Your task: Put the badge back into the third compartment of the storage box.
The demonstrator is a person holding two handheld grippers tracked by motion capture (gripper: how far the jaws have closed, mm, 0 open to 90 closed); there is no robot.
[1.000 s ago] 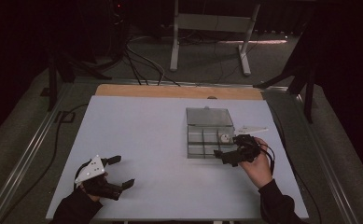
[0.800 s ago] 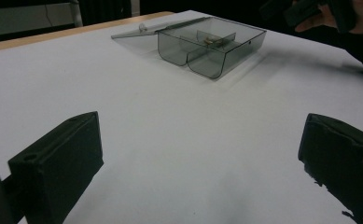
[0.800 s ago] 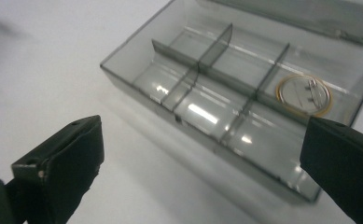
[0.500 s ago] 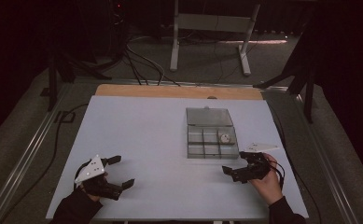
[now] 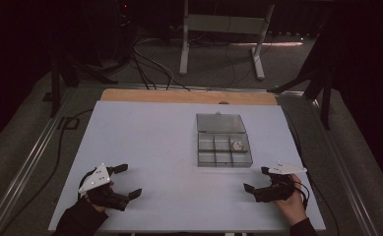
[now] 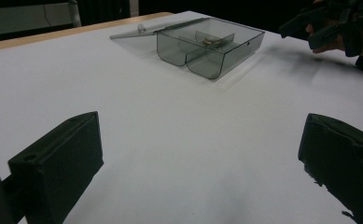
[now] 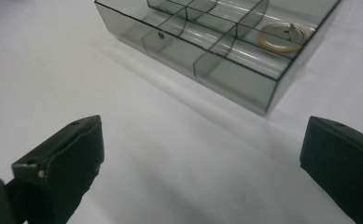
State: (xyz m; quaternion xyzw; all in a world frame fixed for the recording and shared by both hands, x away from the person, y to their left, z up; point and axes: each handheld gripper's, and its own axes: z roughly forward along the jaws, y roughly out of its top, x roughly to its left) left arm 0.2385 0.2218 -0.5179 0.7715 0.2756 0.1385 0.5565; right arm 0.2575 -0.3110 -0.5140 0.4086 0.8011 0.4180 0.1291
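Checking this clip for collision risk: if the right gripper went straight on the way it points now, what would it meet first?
Probably the near wall of the open compartment box. The right gripper is open and empty, with bare white table between; exact depth is unclear.

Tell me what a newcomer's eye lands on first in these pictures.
First, the clear compartment box right of centre on the white table, its lid laid open on the far side and a small ring in one far-row compartment. Then the two black grippers at the near edge, left gripper and right gripper, both open and holding nothing.
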